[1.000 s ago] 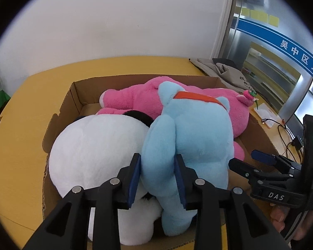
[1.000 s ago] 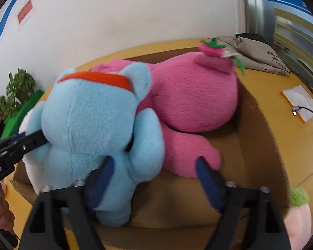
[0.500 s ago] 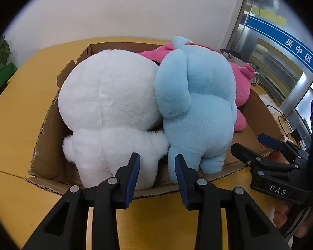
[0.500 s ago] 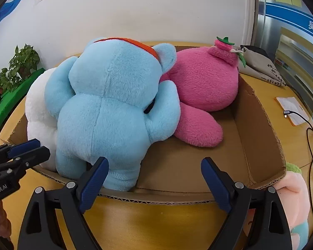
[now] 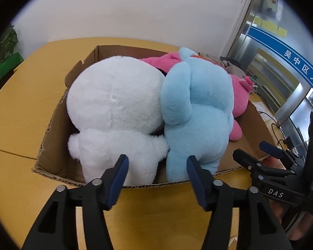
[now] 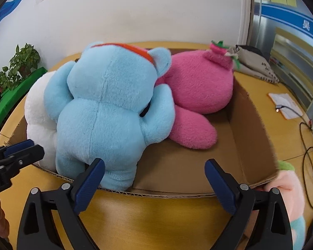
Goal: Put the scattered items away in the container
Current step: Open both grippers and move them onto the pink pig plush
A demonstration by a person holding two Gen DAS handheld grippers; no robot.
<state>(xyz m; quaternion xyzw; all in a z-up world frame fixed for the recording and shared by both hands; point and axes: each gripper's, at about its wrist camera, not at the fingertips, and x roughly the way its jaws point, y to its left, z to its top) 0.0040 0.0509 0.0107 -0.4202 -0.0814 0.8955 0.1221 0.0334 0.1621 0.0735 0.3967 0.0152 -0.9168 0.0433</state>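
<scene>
Yellow wooden table [image 6: 156,218] with cardboard box [image 6: 250,125], notepad [image 6: 285,104], grey bag [image 6: 254,66], black cables [image 6: 308,166].

Left gripper [image 5: 156,166]: we see its 2 blue-padded jaws spread apart, holding nothing, just short of the box's near edge.
Cardboard box [image 5: 52,129]: we see it open-topped on the yellow table [image 5: 27,104], with 3 plush toys inside.
White plush [image 5: 114,112]: back toward us, pressed against the blue plush [image 5: 200,112] beside it.
Pink plush [image 5: 240,98]: lying behind the blue one.
Right gripper [image 5: 258,152]: at our right edge, jaws parted.
</scene>
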